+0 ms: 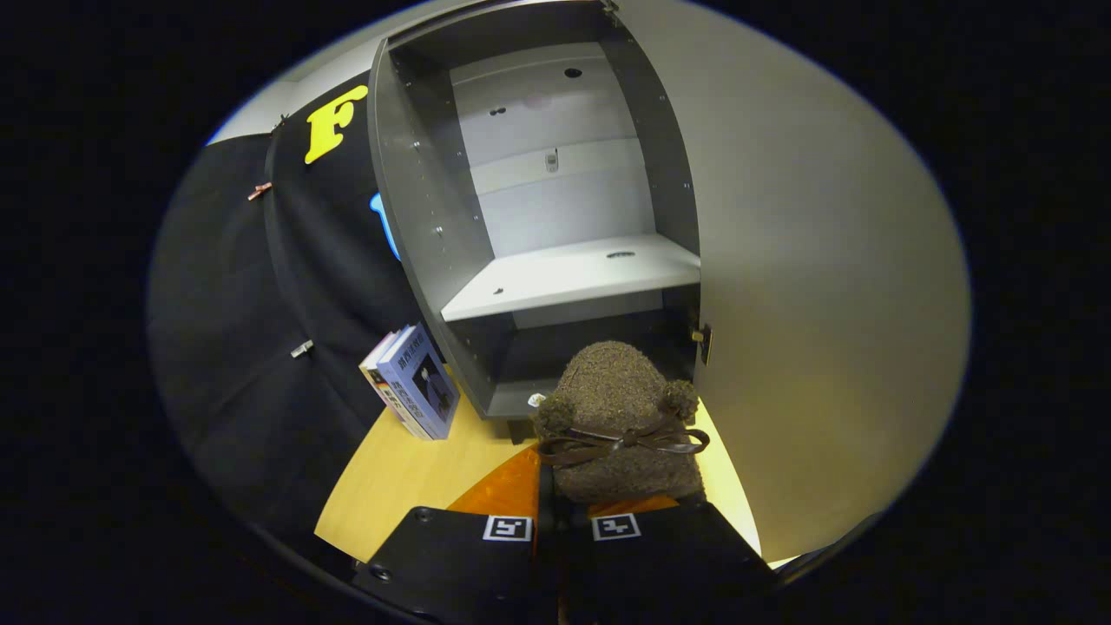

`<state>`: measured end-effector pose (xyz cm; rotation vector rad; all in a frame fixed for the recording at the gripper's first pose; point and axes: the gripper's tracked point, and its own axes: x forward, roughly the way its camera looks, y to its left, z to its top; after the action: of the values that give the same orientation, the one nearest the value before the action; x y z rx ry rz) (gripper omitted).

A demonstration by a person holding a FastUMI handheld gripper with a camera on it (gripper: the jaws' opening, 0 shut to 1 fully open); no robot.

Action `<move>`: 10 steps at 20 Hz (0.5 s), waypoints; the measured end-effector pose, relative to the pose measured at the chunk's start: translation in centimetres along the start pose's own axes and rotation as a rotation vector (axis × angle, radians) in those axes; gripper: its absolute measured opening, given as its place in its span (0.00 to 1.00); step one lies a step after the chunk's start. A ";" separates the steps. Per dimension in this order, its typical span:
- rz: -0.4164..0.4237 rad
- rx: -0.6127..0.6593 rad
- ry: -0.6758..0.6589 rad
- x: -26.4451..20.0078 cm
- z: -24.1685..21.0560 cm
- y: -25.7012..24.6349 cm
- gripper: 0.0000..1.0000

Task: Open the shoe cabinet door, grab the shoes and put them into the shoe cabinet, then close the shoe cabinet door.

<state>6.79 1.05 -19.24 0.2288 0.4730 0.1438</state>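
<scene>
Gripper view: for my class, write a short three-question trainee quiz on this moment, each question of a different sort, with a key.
1. True or false: the shoe cabinet door is shut.
2. What does the gripper hold? A) the books B) the brown shoe C) nothing
3. Fill in: the books stand on the floor to the ____ of the cabinet.

Key
1. False: the door stands open and the white shelf is bare.
2. B: the fingers are closed on the brown shoe, just ahead of the lower compartment.
3. Left.
</scene>
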 end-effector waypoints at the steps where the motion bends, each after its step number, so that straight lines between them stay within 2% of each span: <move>1: 0.005 0.002 -0.004 -0.5 1.1 0.4 0.11; 5: 0.027 0.000 -0.002 -0.8 5.1 2.1 0.11; 10: 0.056 -0.032 -0.004 2.6 11.7 4.4 0.10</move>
<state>14.17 3.66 -9.15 0.2107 0.4597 0.2053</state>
